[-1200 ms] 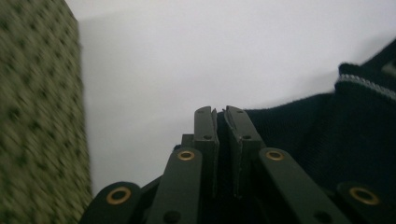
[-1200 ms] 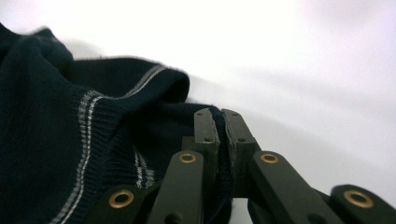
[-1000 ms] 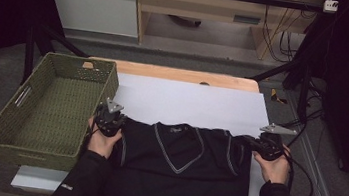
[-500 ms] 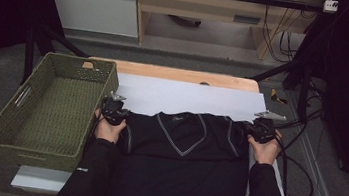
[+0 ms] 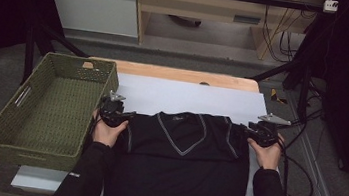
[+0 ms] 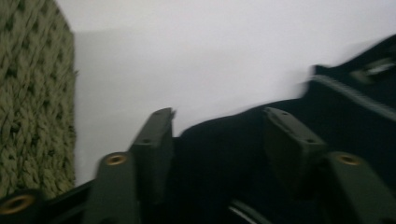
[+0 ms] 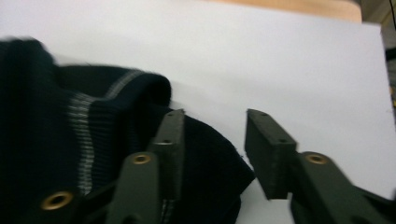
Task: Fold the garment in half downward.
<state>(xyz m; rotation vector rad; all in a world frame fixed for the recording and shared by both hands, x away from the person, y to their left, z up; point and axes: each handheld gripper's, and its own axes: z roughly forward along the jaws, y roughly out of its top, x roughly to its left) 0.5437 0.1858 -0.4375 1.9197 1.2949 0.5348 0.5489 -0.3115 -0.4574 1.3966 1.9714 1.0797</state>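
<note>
A black V-neck garment (image 5: pixel 182 144) with grey trim lies spread flat on a white sheet (image 5: pixel 187 97), collar away from the person. My left gripper (image 5: pixel 121 115) sits at its left shoulder and my right gripper (image 5: pixel 255 131) at its right shoulder. Both have just been opening. In the left gripper view the left gripper (image 6: pixel 217 116) stands apart over the black cloth (image 6: pixel 224 163) without pressing it. In the right gripper view the right gripper (image 7: pixel 215 116) is also apart, with the garment's edge (image 7: pixel 46 140) under one jaw and white sheet in the gap.
A green woven basket (image 5: pixel 29 157) stands left of the sheet, close to the left gripper, and its wall (image 6: pixel 28 93) fills the left edge of that gripper's view. A wooden tabletop edge (image 5: pixel 180 74) runs behind the sheet. Cables (image 5: pixel 300 164) trail at the right.
Both hands carried the garment's shoulders away from the person and spread it flat. Both grippers, shut on the shoulders before, now have their jaws apart and the cloth lies released.
</note>
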